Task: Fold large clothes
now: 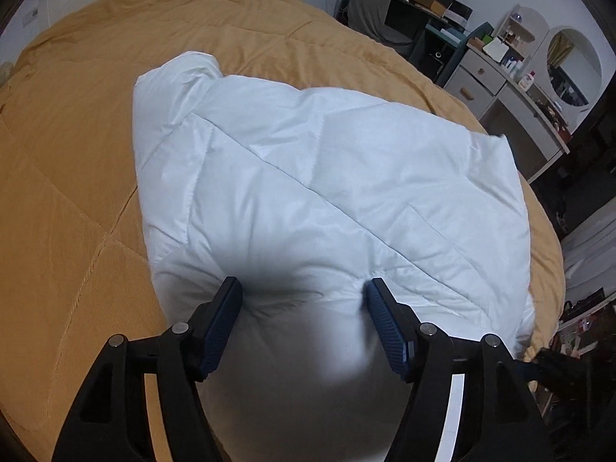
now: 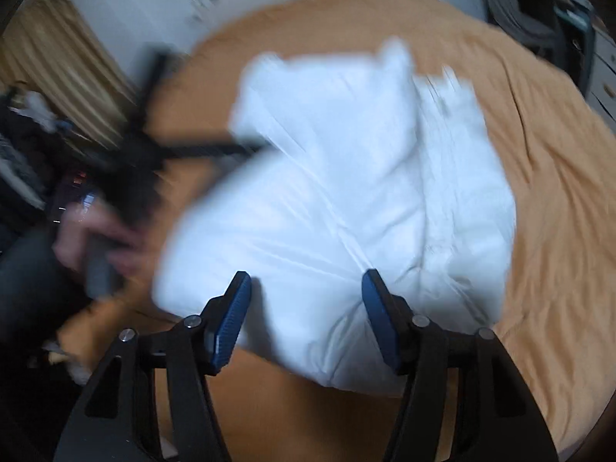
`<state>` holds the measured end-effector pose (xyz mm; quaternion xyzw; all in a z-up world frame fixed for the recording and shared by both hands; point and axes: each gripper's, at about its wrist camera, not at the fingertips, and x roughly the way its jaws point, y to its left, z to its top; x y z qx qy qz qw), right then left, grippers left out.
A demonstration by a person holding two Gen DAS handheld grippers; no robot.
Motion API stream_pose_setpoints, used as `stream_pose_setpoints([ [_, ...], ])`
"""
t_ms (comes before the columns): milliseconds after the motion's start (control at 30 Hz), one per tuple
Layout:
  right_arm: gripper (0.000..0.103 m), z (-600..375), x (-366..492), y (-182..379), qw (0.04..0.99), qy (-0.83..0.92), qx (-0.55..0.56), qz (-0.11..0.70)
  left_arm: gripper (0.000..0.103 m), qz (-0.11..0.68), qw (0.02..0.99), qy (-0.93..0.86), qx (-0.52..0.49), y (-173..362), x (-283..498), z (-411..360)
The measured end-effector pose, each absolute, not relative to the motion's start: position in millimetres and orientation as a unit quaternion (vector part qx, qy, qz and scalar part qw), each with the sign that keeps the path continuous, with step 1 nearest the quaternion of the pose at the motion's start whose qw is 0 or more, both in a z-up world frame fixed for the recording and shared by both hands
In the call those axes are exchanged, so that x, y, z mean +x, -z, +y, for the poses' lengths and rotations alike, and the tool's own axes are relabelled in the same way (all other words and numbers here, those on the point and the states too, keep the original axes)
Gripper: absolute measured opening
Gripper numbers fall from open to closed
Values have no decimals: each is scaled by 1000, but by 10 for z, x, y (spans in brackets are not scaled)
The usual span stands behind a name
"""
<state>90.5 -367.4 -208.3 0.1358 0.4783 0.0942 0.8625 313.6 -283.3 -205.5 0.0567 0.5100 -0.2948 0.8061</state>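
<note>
Mustard-orange bedspread (image 1: 77,192) covers the whole bed; on it, a white quilted coat (image 1: 315,177) lies partly folded, spread across the middle. Left gripper (image 1: 304,292): jaws wide, fingertips pressed into the coat's near edge, puffy fabric bulging between them. Right gripper (image 2: 306,283): jaws wide over the coat's near corner, view blurred.

One white quilted garment (image 1: 308,177) lies on one bed covered by one mustard-orange quilt (image 1: 77,192). Two claws are in view, the left claw (image 1: 304,296) and the right claw (image 2: 306,288), each with two blue-padded fingers (image 1: 379,319). At the far right stand one grey chair (image 1: 371,4), one white dressing surface (image 1: 512,100) and one oval mirror (image 1: 573,65). One hand (image 2: 96,238) shows, blurred, at the near left.
</note>
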Motion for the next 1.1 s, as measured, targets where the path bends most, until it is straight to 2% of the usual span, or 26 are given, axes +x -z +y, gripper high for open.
stream_pose_setpoints([
  [100,59,-3826,938,2282,861,-98,171,470,65,506,811,289,52,1782,3207,-2859],
  [167,60,-3842,975,2280,862,-97,168,469,67,483,813,320,53,1478,3177,-2988],
  [300,61,-3853,1016,2292,862,-93,168,470,67,465,778,386,171,1258,2985,-3760],
  [467,61,-3817,1000,2265,866,-84,154,468,69,492,729,369,301,1869,3103,-4745],
  [533,61,-3828,990,2282,868,-76,155,466,83,495,735,346,307,2076,3280,-4898],
  [567,61,-3842,987,2279,869,-71,155,464,85,497,739,332,311,2180,3370,-4963],
  [767,61,-3792,1009,2277,872,-53,135,467,88,528,733,305,301,2552,3619,-5032],
  [833,61,-3797,1000,2296,871,-53,139,467,85,531,740,321,260,2354,3692,-4940],
  [900,61,-3789,1001,2299,871,-58,140,468,80,519,765,336,181,1890,3740,-4660],
  [967,61,-3750,985,2296,873,-56,130,466,82,462,809,338,133,1340,3644,-4251],
  [1033,62,-3754,981,2300,875,-55,133,463,82,416,839,328,127,989,3446,-3823],
  [1100,62,-3778,995,2301,874,-58,144,461,82,402,854,302,134,888,3171,-3378],
])
